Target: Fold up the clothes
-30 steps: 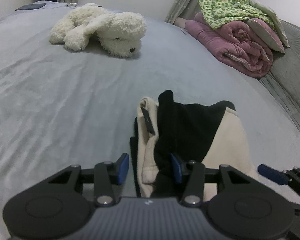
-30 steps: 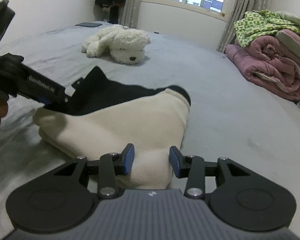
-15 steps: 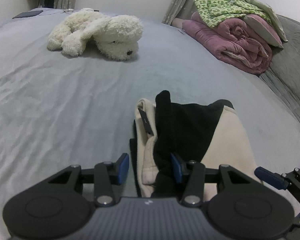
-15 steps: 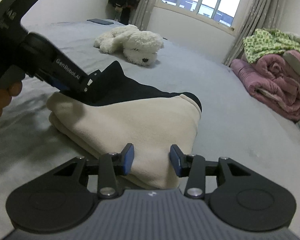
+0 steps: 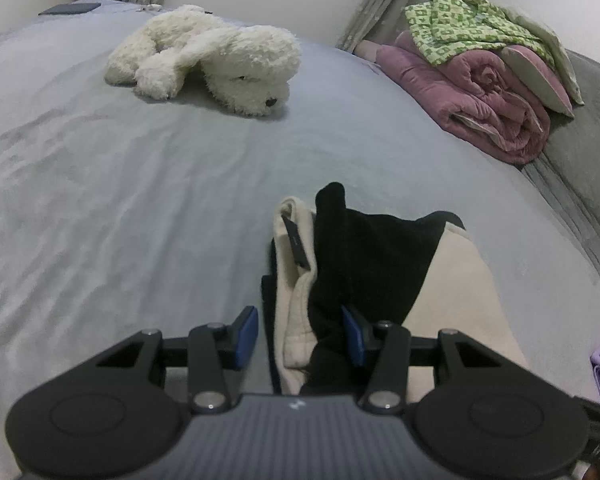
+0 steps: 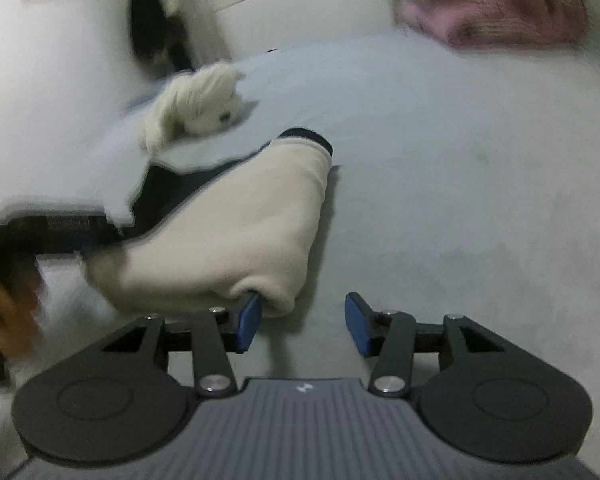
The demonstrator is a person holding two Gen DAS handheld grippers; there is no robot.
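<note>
The right gripper (image 6: pixel 302 322) rolled and slid right; its jaws are opening, w/ the cream-and-black folded fleece garment (image 6: pixel 236 240) at its left pad. The left gripper (image 5: pixel 298 334), jaws apart, straddles the garment's near edge.

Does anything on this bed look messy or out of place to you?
Mostly the cream-and-black fleece garment: its fold is uneven, with a black corner poking up and a dark tag showing at the cream edge. A fluffy white plush dog lies flopped on the grey bedspread. Nothing looks spilled or damaged.
</note>
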